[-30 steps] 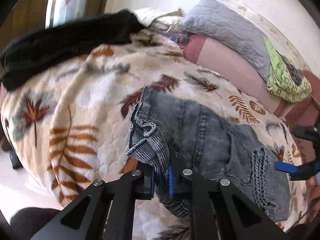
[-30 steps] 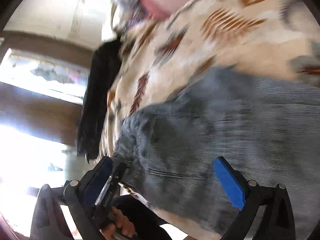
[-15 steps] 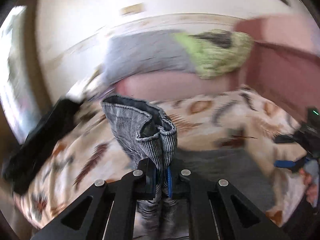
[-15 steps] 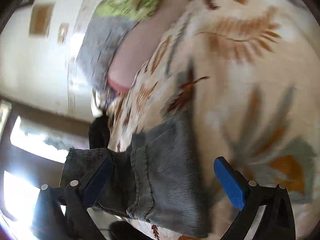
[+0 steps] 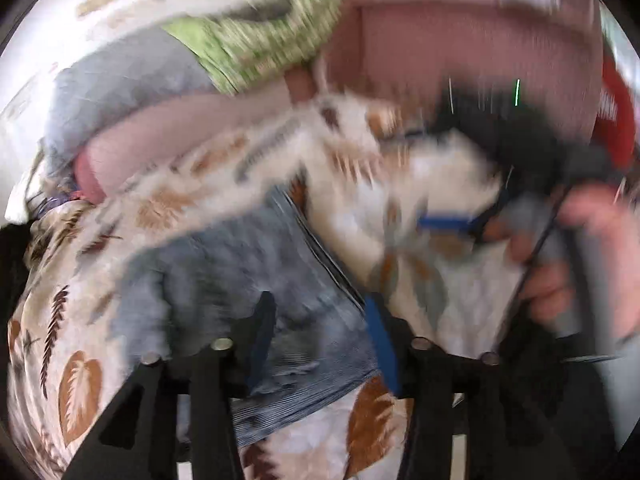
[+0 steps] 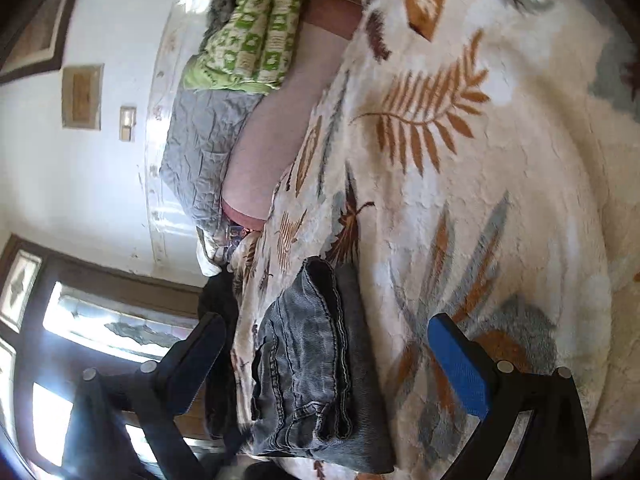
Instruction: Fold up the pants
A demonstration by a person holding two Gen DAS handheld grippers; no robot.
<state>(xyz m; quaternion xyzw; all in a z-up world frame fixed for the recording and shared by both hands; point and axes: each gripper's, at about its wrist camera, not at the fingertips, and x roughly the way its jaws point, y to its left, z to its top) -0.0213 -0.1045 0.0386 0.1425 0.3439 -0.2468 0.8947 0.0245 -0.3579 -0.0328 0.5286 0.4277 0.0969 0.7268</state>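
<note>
The grey denim pants (image 6: 316,360) lie folded in a short stack on the leaf-patterned blanket (image 6: 480,200). In the blurred left wrist view the pants (image 5: 240,280) sit just under my left gripper (image 5: 318,304). Its jaws are opening, and the denim lies between the fingers without the pads pressing on it. My right gripper (image 6: 328,356) is open wide, with the stack below and between its fingers, untouched. In the left wrist view the right gripper's blue pad (image 5: 444,224) shows beside the pants, with a person's hand (image 5: 580,260) on its handle.
A grey pillow (image 6: 200,152) and a green patterned one (image 6: 256,40) lie at the bed's far side on a pink sheet (image 6: 272,132). A black garment (image 6: 216,300) lies at the blanket's edge by the window (image 6: 100,320). Bare blanket stretches to the right of the pants.
My left gripper carried the pinched end of the pants over the rest, then let go with its jaws parting. The right gripper stayed open and swung aside. The pants now lie folded shorter.
</note>
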